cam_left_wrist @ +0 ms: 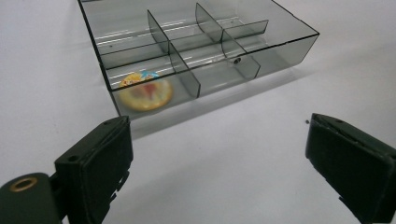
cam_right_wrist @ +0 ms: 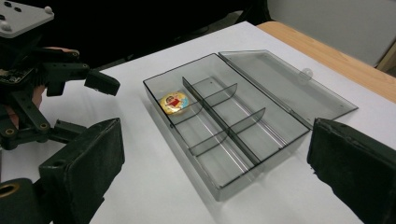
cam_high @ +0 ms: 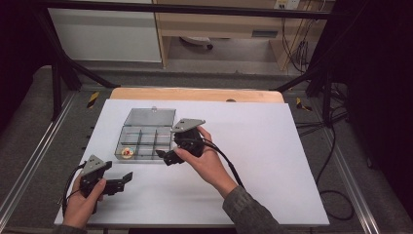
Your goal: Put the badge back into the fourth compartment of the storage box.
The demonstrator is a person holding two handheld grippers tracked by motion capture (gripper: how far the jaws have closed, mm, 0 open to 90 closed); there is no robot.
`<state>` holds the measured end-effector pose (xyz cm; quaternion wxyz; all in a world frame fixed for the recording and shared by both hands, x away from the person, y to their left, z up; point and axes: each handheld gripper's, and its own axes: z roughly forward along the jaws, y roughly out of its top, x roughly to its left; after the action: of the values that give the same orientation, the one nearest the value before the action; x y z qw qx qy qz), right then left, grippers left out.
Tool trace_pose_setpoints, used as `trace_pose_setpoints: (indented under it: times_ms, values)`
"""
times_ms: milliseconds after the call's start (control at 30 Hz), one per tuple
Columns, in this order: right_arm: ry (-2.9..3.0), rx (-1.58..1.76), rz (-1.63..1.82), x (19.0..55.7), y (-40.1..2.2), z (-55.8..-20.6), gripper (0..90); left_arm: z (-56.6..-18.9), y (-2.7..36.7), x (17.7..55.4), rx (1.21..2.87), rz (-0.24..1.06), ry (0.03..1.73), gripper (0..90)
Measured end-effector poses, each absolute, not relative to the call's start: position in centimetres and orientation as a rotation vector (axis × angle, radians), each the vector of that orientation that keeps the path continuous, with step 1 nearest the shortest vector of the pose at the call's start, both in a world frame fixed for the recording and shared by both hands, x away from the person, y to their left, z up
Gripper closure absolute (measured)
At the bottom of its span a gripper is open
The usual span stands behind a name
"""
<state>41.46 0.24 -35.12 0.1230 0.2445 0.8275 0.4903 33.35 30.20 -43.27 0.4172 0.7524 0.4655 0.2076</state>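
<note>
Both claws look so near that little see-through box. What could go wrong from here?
The box is light plastic with its lid lying open; a bump from the right gripper, close at its edge, might slide it. The round badge sits in a walled corner compartment, so open jaws may catch the thin dividers reaching in.

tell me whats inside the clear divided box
The box lies open, its lid folded flat behind. One round yellow badge sits in a corner compartment; the other compartments look empty. The badge's underside is hidden.
</note>
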Motion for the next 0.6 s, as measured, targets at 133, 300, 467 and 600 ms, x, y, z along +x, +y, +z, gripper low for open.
trace_pose_setpoints:
  times_ms: [133, 300, 467, 600]
  values:
    - [2.404, 0.716, 1.409, 41.1, -1.2, -35.4, 3.9, -43.3, 30.0, 33.3, 1.889, 0.522, 1.170, 7.6]
    - [2.383, 0.742, 1.436, 40.6, -2.9, -35.6, 3.9, -43.3, 30.1, 33.3, 1.889, 0.523, 1.169, 7.6]
    - [2.357, 0.778, 1.450, 40.3, -4.5, -35.8, 3.8, -43.2, 30.0, 33.3, 1.883, 0.520, 1.159, 7.7]
    - [2.354, 0.793, 1.458, 40.1, -5.4, -36.0, 3.8, -43.2, 30.0, 33.3, 1.881, 0.515, 1.155, 7.7]
